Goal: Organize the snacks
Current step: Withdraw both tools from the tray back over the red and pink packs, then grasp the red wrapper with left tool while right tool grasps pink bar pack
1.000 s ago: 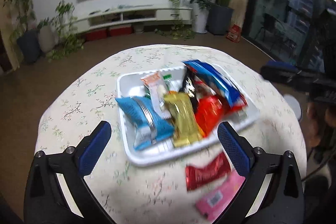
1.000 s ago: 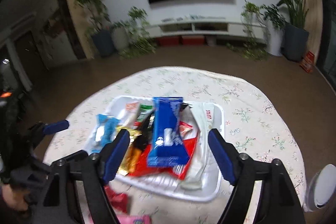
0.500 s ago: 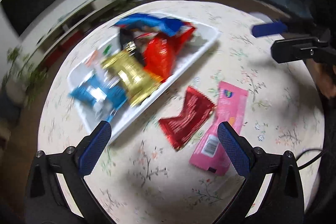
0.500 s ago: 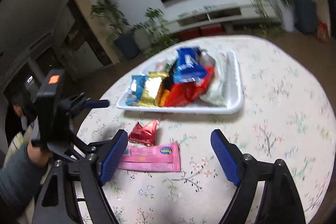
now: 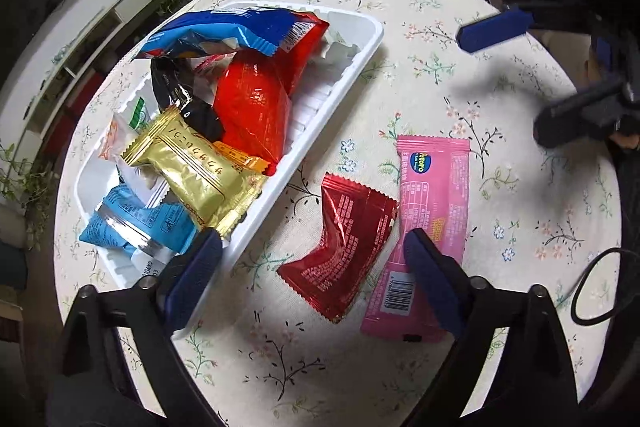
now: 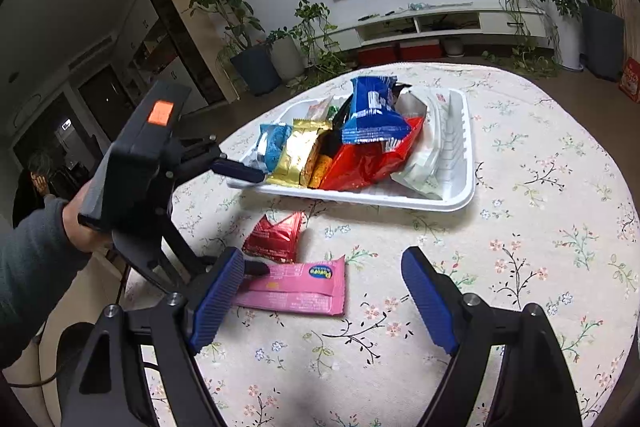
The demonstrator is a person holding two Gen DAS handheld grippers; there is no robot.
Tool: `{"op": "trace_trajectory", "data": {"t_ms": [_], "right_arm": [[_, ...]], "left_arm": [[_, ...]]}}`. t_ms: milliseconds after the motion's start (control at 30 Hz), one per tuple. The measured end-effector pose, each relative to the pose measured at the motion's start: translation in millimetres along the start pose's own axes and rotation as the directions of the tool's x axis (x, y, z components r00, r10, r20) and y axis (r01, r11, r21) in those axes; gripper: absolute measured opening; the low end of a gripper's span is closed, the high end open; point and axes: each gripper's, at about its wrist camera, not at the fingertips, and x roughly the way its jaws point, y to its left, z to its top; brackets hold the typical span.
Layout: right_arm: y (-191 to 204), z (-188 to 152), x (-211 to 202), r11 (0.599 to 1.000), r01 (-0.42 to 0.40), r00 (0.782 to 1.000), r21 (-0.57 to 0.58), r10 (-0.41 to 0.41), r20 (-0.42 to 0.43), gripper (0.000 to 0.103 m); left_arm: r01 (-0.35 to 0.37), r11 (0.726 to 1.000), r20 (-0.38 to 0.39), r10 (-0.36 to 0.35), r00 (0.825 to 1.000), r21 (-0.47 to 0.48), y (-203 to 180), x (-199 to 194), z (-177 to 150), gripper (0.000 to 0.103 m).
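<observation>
Most of the snacks already sit in the white tray (image 5: 352,65): a blue packet (image 5: 224,33) on top at the far end, a big red bag (image 5: 256,103) under it, a gold bar (image 5: 196,171) and a light-blue packet (image 5: 132,223) toward the near end. Two items are left out on the floral-clothed desk (image 5: 500,75): a crinkled dark-red wrapper (image 5: 344,247) and a long pink bar (image 5: 424,227), lying side by side just off the tray's long edge, at about four o'clock from it in the left wrist view.

The left hand-held gripper (image 5: 312,279) points steeply down over these two. Its jaws are closing in from a wide spread, with the red wrapper lying between them and the pink bar under the right-hand pad; neither pad presses on anything yet.

The right hand-held gripper (image 6: 320,303) hangs spread and empty over bare cloth, the pink bar (image 6: 296,287) at about ten o'clock from its centre and the tray (image 6: 460,187) at twelve.

By my reading, the job is nearly done: the red wrapper looks like the next pick, then the pink bar, both bound for the tray's free space along its right-hand side.
</observation>
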Motion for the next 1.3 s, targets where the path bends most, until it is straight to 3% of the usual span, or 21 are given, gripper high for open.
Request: {"op": "trace_trajectory", "data": {"t_ms": [133, 300, 533, 767, 833, 900, 1033, 1200, 1300], "right_arm": [[3.3, -2.4, 1.6, 1.0, -0.007, 1.0, -0.019, 0.006, -0.015, 0.084], [4.6, -3.7, 5.3, 1.0, -0.006, 1.0, -0.022, 0.005, -0.028, 0.084], [2.8, -3.6, 5.6, 1.0, 0.002, 1.0, -0.025, -0.002, -0.029, 0.084], [3.6, -1.8, 7.7, 1.0, 0.0, 1.0, -0.025, -0.001, -0.025, 0.082], [4.8, -1.5, 7.9, 1.0, -0.004, 1.0, -0.03, 0.003, -0.026, 0.081], [5.0, -1.4, 8.3, 0.999, -0.003, 1.0, -0.032, 0.002, -0.028, 0.078], [5.9, -2.3, 9.3, 0.999, -0.012, 0.999, -0.032, 0.011, -0.04, 0.077], [8.9, -2.6, 7.9, 0.999, -0.018, 0.999, -0.046, 0.016, -0.04, 0.077], [15.2, -1.0, 7.6, 0.994, -0.044, 0.998, -0.102, 0.039, -0.047, 0.077]], "left_arm": [[-0.005, 1.0, -0.014, 0.005, 1.0, -0.007, 10.9, 1.3, 1.6, 0.069], [0.023, 1.0, -0.033, -0.023, 0.999, -0.011, 17.6, 0.7, 3.9, 0.068], [0.001, 0.999, 0.055, -0.004, 0.998, 0.044, -5.2, -21.7, -1.8, 0.068], [0.06, 0.998, 0.023, -0.059, 0.998, -0.014, -1.0, -8.0, -8.5, 0.064], [0.054, 0.998, 0.004, -0.054, 0.999, -0.023, -1.7, -3.5, -9.6, 0.045], [0.067, 0.997, -0.029, -0.068, 0.997, -0.027, -1.6, 2.2, -10.5, 0.032], [0.131, 0.986, -0.06, -0.138, 0.989, -0.108, 12.2, 10.7, -11.7, 0.034], [0.093, 0.99, -0.063, -0.099, 0.993, -0.102, 8.6, 10.5, -12.1, 0.037], [0.09, 0.984, -0.064, -0.1, 0.993, -0.154, 8.1, 10.3, -14.3, 0.037]]}}
